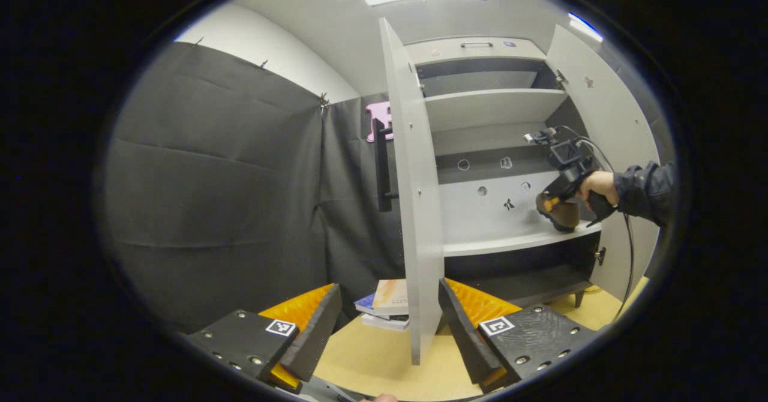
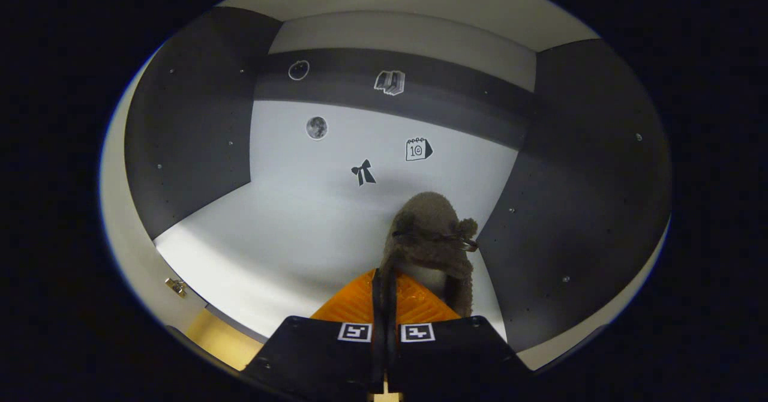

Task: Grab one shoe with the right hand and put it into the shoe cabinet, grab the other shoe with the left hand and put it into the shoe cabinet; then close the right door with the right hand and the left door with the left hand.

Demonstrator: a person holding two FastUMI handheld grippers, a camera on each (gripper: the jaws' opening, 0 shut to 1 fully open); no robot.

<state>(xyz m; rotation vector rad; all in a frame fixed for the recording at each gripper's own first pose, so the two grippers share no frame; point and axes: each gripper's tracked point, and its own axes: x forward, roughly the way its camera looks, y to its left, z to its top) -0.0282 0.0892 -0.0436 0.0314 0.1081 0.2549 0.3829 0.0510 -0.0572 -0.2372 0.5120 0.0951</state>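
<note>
In the left gripper view, the left gripper (image 1: 384, 324) hangs low in front of the shoe cabinet (image 1: 492, 108), its jaws spread wide with nothing between them, framing the edge of the open left door (image 1: 414, 210) and a small stack of books (image 1: 387, 306) on the floor behind it. Both doors stand open, the right door (image 1: 606, 126) swung out at the far side. Farther off, a hand (image 1: 597, 185) in a dark sleeve holds the right gripper (image 1: 555, 201) at the right end of the lower shelf (image 1: 498, 243), with a brown shoe (image 1: 561, 213) resting on or just above the shelf edge. In the right gripper view, the right gripper (image 2: 384, 306) looks into that same compartment; its jaws are drawn close together, pinching the rim of the fuzzy brown slipper (image 2: 433, 240), which sits near the right inner wall, below the stickers (image 2: 363, 173) on the back panel. By my reading, the first shoe is nearly placed but not yet released. The second shoe, which I cannot find here, remains for the left hand, and then both doors need closing.
</note>
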